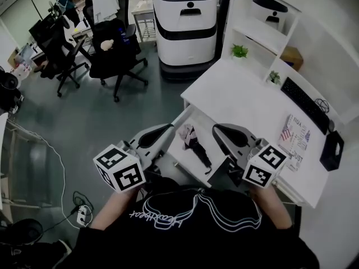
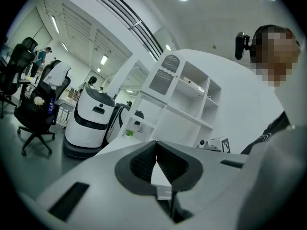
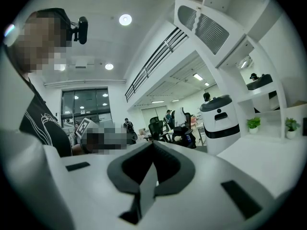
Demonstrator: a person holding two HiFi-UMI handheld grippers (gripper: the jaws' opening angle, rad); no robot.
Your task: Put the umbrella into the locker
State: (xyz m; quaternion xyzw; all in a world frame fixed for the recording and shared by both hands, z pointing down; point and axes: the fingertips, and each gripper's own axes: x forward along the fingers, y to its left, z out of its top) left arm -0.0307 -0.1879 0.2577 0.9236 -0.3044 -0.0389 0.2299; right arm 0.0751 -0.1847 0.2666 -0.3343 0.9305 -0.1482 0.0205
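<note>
In the head view a folded dark umbrella point(image 1: 195, 144) lies inside an open white locker compartment point(image 1: 180, 160) below the desk's near edge. My left gripper point(image 1: 170, 129) is just left of the umbrella and my right gripper point(image 1: 215, 129) just right of it, both above it and apart from it. The left gripper point(image 2: 156, 148) has its jaws closed together with nothing between them. The right gripper point(image 3: 152, 146) is also shut and empty. Each gripper view looks level across the room, and neither shows the umbrella.
A white desk point(image 1: 241, 102) carries a keyboard point(image 1: 305, 102), a booklet point(image 1: 294, 136), a black box point(image 1: 332, 150) and two small plants point(image 1: 239, 51). A white robot point(image 1: 185, 21) and office chairs point(image 1: 115, 43) stand on the grey floor. A power strip point(image 1: 83, 214) lies at lower left.
</note>
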